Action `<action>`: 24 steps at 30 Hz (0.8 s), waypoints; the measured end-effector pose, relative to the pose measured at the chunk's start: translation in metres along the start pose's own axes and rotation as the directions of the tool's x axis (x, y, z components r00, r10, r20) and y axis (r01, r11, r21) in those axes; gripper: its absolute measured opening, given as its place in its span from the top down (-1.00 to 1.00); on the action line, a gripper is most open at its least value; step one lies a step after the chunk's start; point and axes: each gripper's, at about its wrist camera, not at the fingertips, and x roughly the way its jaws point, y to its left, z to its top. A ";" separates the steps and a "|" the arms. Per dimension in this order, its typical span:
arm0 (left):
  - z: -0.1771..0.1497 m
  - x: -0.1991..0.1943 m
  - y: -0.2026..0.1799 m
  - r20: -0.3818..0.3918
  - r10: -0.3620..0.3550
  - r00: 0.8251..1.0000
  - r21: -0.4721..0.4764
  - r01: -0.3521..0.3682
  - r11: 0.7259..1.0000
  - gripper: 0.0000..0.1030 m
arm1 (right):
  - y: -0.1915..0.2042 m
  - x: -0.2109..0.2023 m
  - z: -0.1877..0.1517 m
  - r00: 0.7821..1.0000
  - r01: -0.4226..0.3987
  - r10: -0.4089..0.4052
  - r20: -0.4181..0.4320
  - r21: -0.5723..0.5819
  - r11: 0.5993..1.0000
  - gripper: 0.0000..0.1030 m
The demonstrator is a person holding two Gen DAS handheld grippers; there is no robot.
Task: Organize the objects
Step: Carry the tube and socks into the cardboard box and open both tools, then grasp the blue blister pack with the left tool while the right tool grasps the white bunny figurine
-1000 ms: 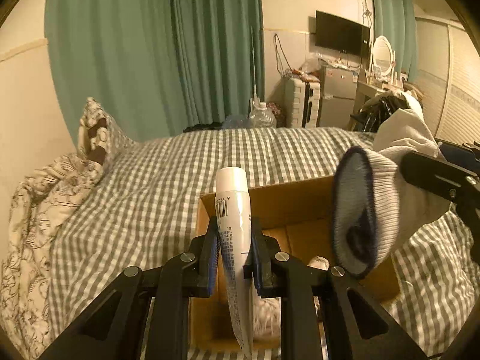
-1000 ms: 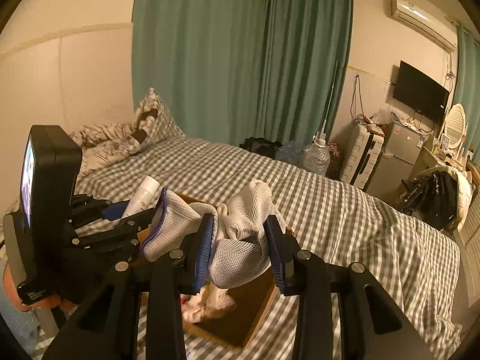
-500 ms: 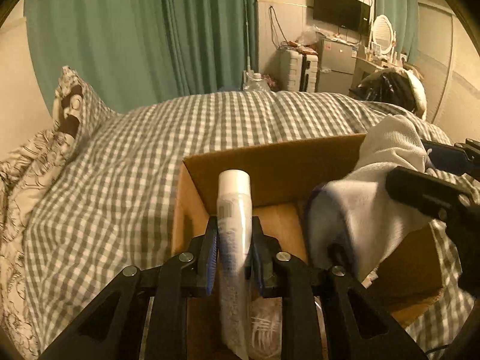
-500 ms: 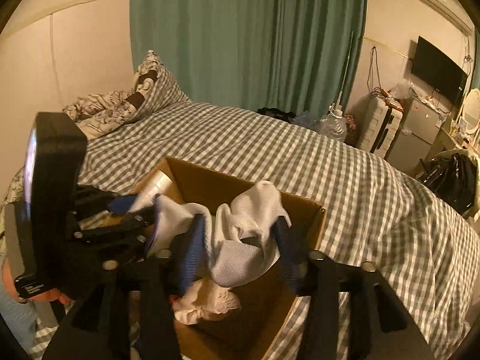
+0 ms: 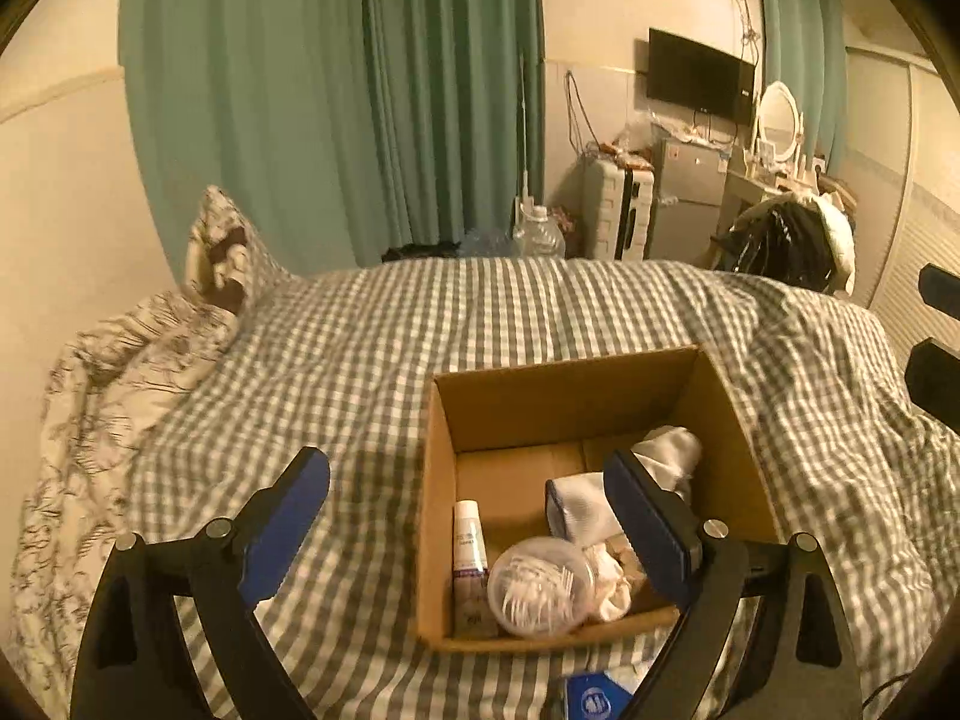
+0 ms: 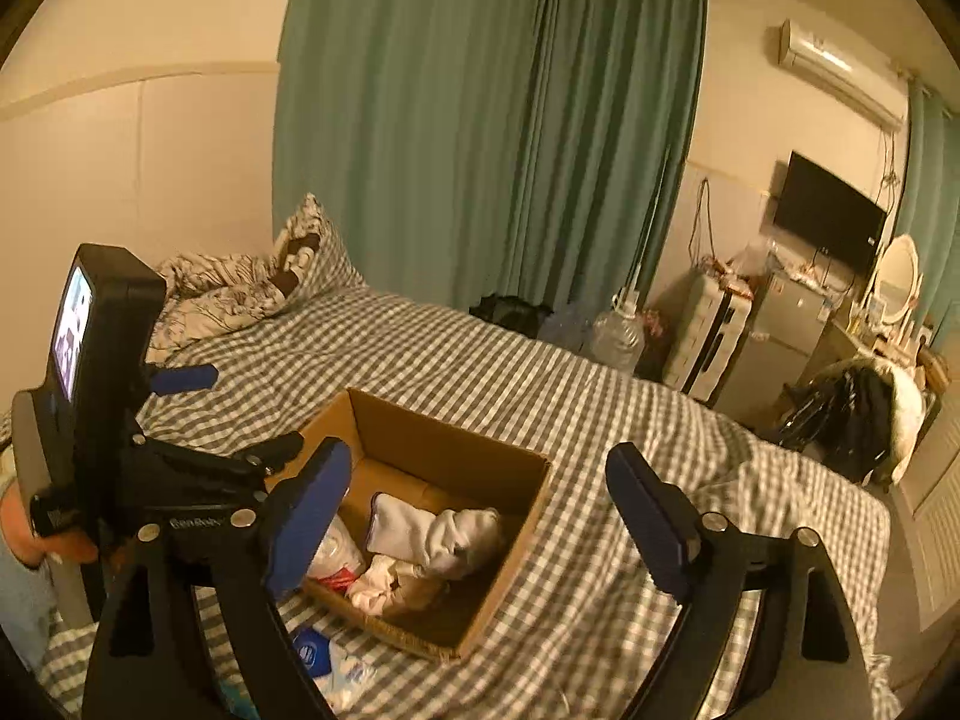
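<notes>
An open cardboard box (image 5: 564, 390) (image 6: 516, 516) sits on the checked bed. Inside lie a white tube (image 5: 469, 546), a white sock with a dark cuff (image 5: 585, 507) (image 6: 420, 531), a clear round tub of cotton swabs (image 5: 537, 588) and crumpled white cloth (image 6: 375, 588). My left gripper (image 5: 474, 516) is open and empty above the box's near left part. My right gripper (image 6: 480, 510) is open and empty above the box. The left gripper's body also shows at the left of the right wrist view (image 6: 180, 468).
A blue-and-white packet (image 5: 591, 699) (image 6: 327, 666) lies on the bed in front of the box. Pillows (image 5: 222, 252) and a patterned duvet (image 5: 114, 360) lie at the bed's far left. Curtains, a suitcase, a fridge and a TV stand beyond the bed.
My left gripper has opened and the tube now lies in the box. My right gripper has opened and the sock now lies in the box. Both grippers have drawn up and back.
</notes>
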 end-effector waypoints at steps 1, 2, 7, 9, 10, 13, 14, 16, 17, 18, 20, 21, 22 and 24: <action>-0.001 -0.010 0.000 0.006 0.003 1.000 0.001 -0.003 1.000 -0.85 | 0.001 -0.010 0.000 1.000 0.001 -0.001 0.003 -0.004 1.000 -0.71; -0.003 -0.019 0.001 0.009 0.007 1.000 0.001 -0.007 1.000 -0.89 | -0.001 -0.015 -0.001 1.000 0.001 -0.001 0.005 -0.004 1.000 -0.71; -0.022 -0.057 0.001 0.019 0.040 0.999 0.002 -0.040 0.999 -0.99 | 0.010 -0.052 -0.013 1.000 -0.005 0.005 0.005 -0.014 1.000 -0.73; -0.035 -0.067 0.001 0.013 0.056 0.998 0.006 -0.056 0.998 -0.99 | 0.015 -0.060 -0.022 1.000 -0.008 0.008 -0.010 -0.024 1.000 -0.75; -0.042 -0.071 -0.001 0.010 0.058 0.998 0.009 -0.058 0.998 -0.99 | 0.018 -0.064 -0.028 1.000 -0.011 0.010 -0.019 -0.027 1.000 -0.75; -0.067 -0.078 -0.004 -0.012 0.062 0.998 0.012 -0.062 0.998 -0.99 | 0.027 -0.070 -0.055 0.998 -0.023 0.021 -0.060 -0.026 0.999 -0.76; -0.075 -0.079 -0.006 -0.025 0.061 0.998 0.012 -0.060 0.998 -0.99 | 0.028 -0.068 -0.061 0.997 -0.023 0.021 -0.073 -0.025 0.999 -0.76; -0.096 -0.077 -0.009 -0.062 0.058 0.996 0.006 -0.058 0.998 -0.99 | 0.033 -0.062 -0.081 0.993 -0.022 0.020 -0.112 -0.017 1.000 -0.76; -0.106 -0.076 -0.012 -0.081 0.058 0.995 0.003 -0.058 0.998 -0.99 | 0.035 -0.058 -0.092 0.991 -0.025 0.023 -0.135 -0.014 1.000 -0.76; -0.117 -0.073 -0.015 -0.101 0.055 0.993 0.000 -0.055 0.998 -0.99 | 0.037 -0.056 -0.103 0.988 -0.024 0.023 -0.156 -0.006 1.000 -0.76; -0.139 -0.066 -0.020 -0.144 0.046 0.988 -0.007 -0.047 0.999 -0.99 | 0.041 -0.047 -0.122 0.980 -0.022 0.023 -0.199 0.010 1.000 -0.76; -0.150 -0.062 -0.022 -0.165 0.043 0.985 -0.005 -0.045 0.999 -0.99 | 0.041 -0.042 -0.132 0.975 -0.020 0.025 -0.222 0.023 1.000 -0.76; -0.162 -0.057 -0.025 -0.191 0.043 0.981 -0.004 -0.045 0.999 -0.99 | 0.042 -0.038 -0.141 0.970 -0.022 0.029 -0.241 0.034 0.999 -0.76; -0.183 -0.048 -0.029 -0.238 0.042 0.970 -0.004 -0.044 0.999 -0.99 | 0.041 -0.029 -0.153 0.962 -0.024 0.038 -0.270 0.055 0.998 -0.76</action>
